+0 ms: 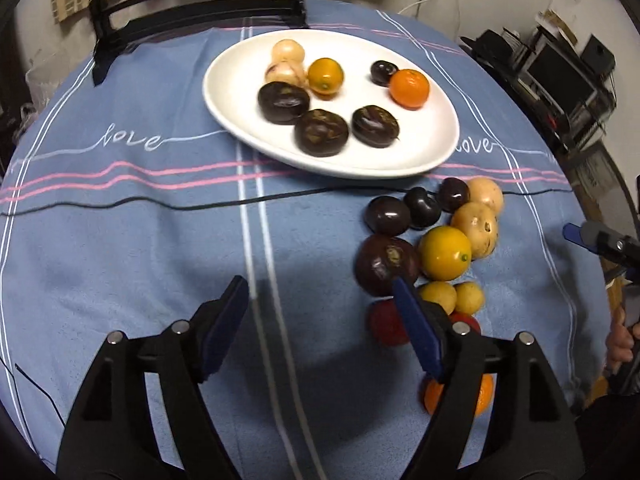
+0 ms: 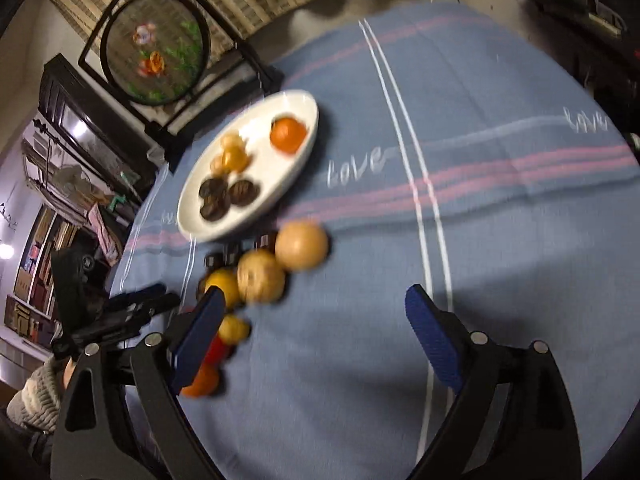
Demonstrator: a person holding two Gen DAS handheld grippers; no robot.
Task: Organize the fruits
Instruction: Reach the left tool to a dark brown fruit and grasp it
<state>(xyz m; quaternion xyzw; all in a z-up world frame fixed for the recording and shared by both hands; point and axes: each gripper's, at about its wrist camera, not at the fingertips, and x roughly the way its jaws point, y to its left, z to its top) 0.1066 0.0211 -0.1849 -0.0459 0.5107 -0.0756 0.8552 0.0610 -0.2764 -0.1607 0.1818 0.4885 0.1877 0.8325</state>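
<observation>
A white oval plate (image 1: 224, 92) at the back of the blue tablecloth holds several fruits: dark purple ones (image 1: 283, 102), pale ones, a yellow one and an orange (image 1: 409, 89). A loose pile lies on the cloth to its front right, with a large dark fruit (image 1: 386, 264), a yellow one (image 1: 445, 253), tan ones (image 1: 476, 228), a red one (image 1: 386, 322) and an orange (image 1: 484, 396). My left gripper (image 1: 320, 286) is open over bare cloth, its right finger in front of the pile. My right gripper (image 2: 315, 294) is open and empty, right of the pile's tan fruit (image 2: 261, 276); the plate (image 2: 280, 168) lies beyond.
A black cable (image 1: 200, 204) runs across the cloth in front of the plate. A round embroidered screen in a black frame (image 2: 156, 50) stands behind the table. Shelves with electronics (image 1: 560, 72) are at the right. A person's hand (image 1: 620, 344) holds the right gripper's handle.
</observation>
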